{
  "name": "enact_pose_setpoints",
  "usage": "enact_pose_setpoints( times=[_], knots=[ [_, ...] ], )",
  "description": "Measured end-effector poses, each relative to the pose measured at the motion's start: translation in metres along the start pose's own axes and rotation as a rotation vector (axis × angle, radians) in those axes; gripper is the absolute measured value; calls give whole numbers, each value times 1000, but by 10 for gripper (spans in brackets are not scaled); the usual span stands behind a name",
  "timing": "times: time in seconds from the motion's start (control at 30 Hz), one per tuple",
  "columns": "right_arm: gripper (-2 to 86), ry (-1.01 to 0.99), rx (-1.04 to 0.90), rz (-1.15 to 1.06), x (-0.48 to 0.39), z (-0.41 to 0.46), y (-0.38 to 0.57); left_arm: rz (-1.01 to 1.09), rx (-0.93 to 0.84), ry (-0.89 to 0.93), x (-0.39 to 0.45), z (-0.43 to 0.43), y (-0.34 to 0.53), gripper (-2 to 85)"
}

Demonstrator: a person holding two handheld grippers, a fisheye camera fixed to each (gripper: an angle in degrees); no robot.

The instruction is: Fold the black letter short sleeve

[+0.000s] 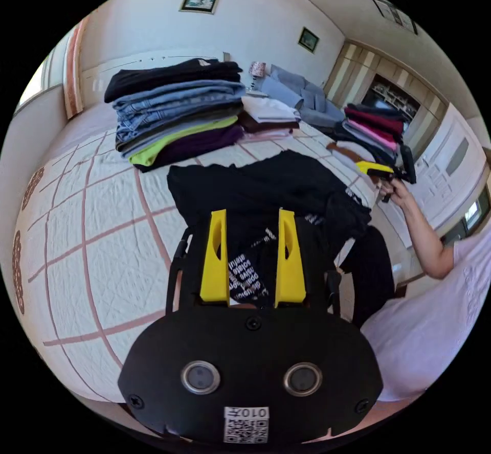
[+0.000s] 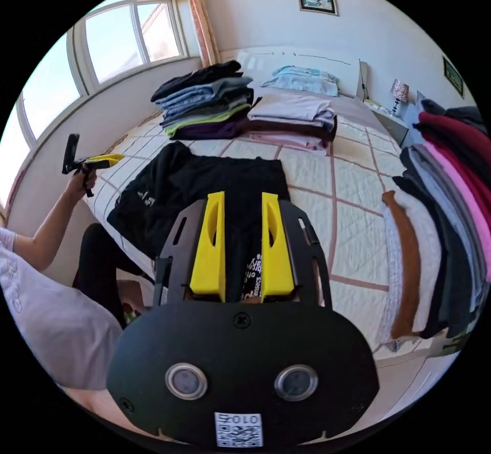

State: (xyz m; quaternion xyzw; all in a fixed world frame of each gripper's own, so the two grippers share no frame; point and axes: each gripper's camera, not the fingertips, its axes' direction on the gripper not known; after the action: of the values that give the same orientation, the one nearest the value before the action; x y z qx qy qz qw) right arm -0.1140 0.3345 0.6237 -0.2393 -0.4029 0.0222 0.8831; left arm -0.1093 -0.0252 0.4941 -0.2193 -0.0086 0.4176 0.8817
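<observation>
The left gripper point(image 1: 252, 219) hovers with jaws apart over the black shirt point(image 1: 266, 188), crumpled on the bed point(image 1: 102, 229); its white lettering looks unreadable. At three o'clock, the right gripper point(image 2: 244, 201) likewise hangs parted.

I saw a black short sleeve shirt point(image 1: 266, 188) with white lettering lying on a white quilted bed cover point(image 1: 76, 229) crossed by pinkish-brown grid lines. My left hand-held gripper point(image 1: 253, 219) had yellow jaws on a black body, and so did my right hand-held gripper point(image 2: 243, 201). One folded stack point(image 2: 207, 98) ran black, denim blue, grey, lime green and dark purple. Another pile point(image 2: 450, 167) showed maroon, pink, grey and black.
</observation>
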Motion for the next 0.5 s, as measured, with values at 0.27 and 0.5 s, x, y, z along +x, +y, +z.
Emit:
enact_pose_setpoints(
  times=[0.27, 0.5],
  knots=[
    [121, -8, -103, -465, -57, 77, -2, 275, -54, -53, 68, -9, 78, 156],
    [84, -37, -324, -558, -75, 158, -1, 323, -80, -116, 90, -5, 67, 168]
  ],
)
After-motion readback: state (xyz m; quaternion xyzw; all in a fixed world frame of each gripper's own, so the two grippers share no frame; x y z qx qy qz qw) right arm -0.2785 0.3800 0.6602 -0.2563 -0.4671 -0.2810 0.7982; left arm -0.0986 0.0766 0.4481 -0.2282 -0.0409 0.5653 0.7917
